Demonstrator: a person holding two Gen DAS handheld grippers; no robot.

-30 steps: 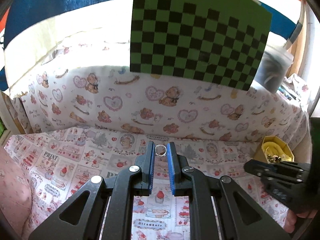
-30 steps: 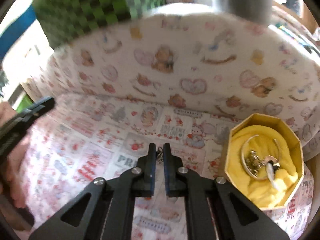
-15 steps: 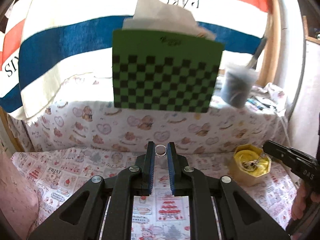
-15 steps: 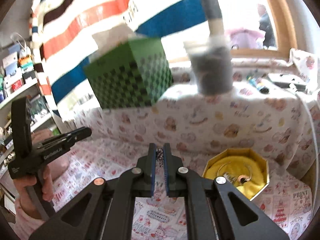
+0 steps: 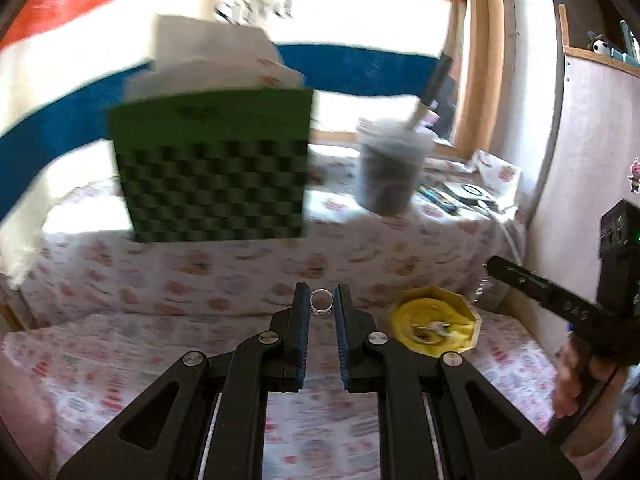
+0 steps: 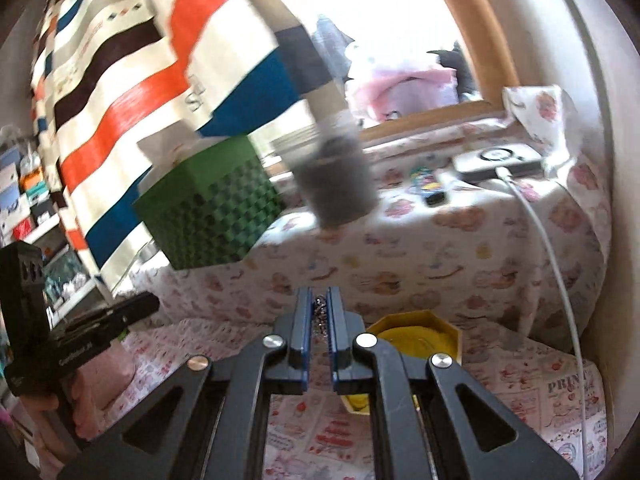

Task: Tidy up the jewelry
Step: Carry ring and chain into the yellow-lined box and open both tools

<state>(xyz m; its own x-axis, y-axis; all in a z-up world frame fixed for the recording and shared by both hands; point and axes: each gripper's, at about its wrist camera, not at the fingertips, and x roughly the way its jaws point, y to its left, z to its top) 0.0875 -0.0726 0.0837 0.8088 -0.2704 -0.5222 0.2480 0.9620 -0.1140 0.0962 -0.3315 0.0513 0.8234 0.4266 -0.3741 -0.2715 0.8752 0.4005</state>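
Low in the left wrist view, the left gripper [image 5: 321, 304] has its jaws drawn narrow onto a small silver ring [image 5: 321, 302], which stands on edge between the blue-lined fingertips, its open hoop facing the camera and its lower rim faintly studded. Likewise, low in the right wrist view, the right gripper [image 6: 319, 306] is clamped on a little cluster of silvery jewelry [image 6: 320, 309], beady and glinting, squeezed into the thin gap between its pads; what kind of piece it is cannot be told. Just right of each gripper sits an octagonal yellow box [image 5: 434, 326], lined with yellow cloth and holding more metal pieces, blurred. It rests on a printed cloth [image 5: 120, 356] with pink and red cartoon motifs, and the same kind of fabric drapes a raised ledge [image 6: 440, 248] behind. On that ledge, in the upper middle of both views, stand a green checkered box [image 5: 216, 184] stuffed with white paper and a clear tub [image 5: 390, 172] of dark contents. Behind hangs a striped cloth [image 5: 240, 12] in red, white and blue, beside a wood-framed window [image 6: 472, 72]. A white cable [image 6: 548, 240] trails down at the right.
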